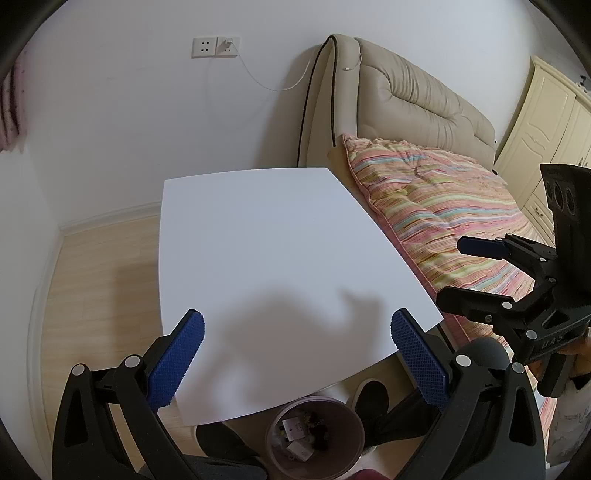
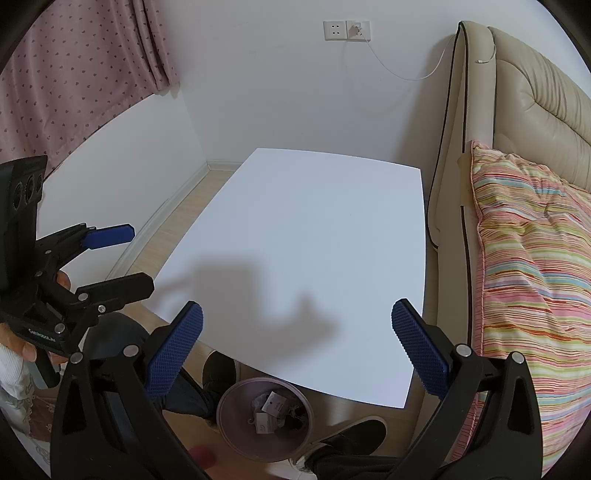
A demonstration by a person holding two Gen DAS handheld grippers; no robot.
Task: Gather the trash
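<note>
Both the left claw [image 1: 297, 363] and right claw [image 2: 297, 354] hang wide open and empty above a bare white tabletop [image 1: 280, 266], while light, crushable paper trash [image 2: 271, 404], best pinched at an edge, lies in the bin [image 2: 264, 419] below them.

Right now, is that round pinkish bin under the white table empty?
No. The round pinkish plastic bin holds white paper scraps and some darker bits.

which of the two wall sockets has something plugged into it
The right socket of the pair. A white charger sits in it, with a thin white cable trailing toward the bed's headboard. The left socket beside it is empty.
</note>
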